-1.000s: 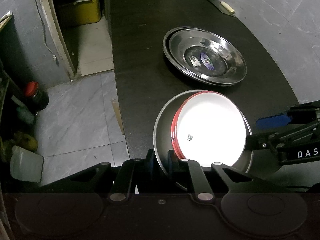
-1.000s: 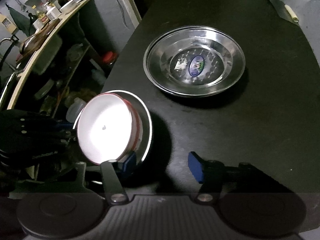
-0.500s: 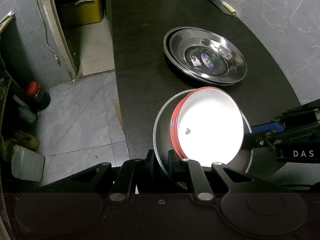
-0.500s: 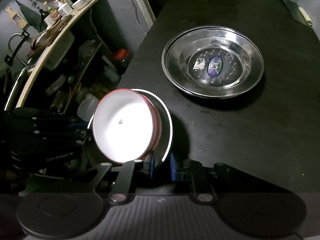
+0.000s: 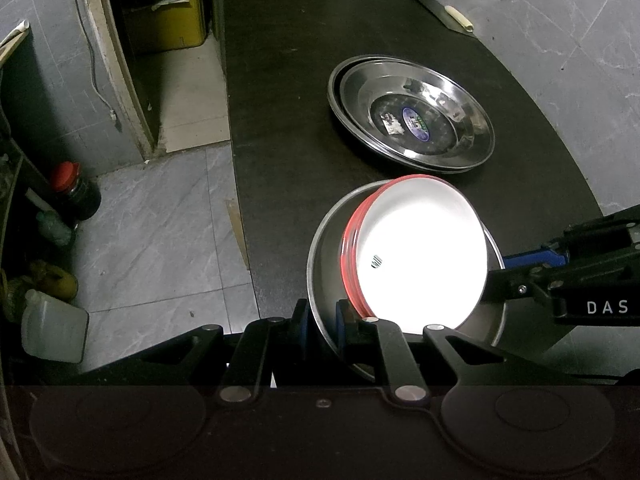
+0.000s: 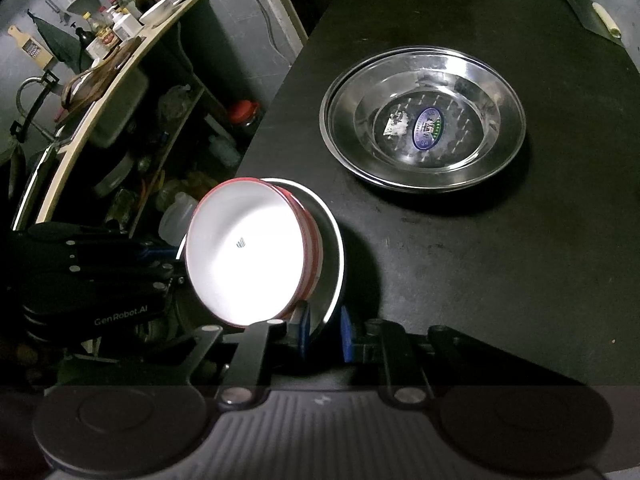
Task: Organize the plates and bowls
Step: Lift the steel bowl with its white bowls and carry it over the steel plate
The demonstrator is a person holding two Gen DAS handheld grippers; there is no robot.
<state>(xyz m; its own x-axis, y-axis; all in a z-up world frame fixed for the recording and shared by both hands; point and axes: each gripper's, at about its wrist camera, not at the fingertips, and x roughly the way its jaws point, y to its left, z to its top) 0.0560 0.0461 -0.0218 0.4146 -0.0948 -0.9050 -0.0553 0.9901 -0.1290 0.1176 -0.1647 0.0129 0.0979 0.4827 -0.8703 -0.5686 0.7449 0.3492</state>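
A steel plate (image 5: 326, 256) carries a red bowl with a white inside (image 5: 416, 256) and is held tilted above the black table's near left corner. My left gripper (image 5: 322, 322) is shut on the plate's near rim. My right gripper (image 6: 324, 330) is shut on the plate's opposite rim (image 6: 334, 264); the bowl (image 6: 244, 252) leans toward the left gripper there. A stack of two steel plates (image 5: 412, 112) lies flat on the table further back, also in the right wrist view (image 6: 424, 120).
The black table (image 5: 280, 80) ends at its left edge above a tiled floor. A knife (image 5: 440, 12) lies at the far right. Jars and a plastic jug (image 5: 52, 320) stand on the floor. A cluttered shelf (image 6: 100, 60) stands left.
My right gripper closed from open onto the steel plate's rim. The plate with the bowl shifted slightly toward the stacked plates.
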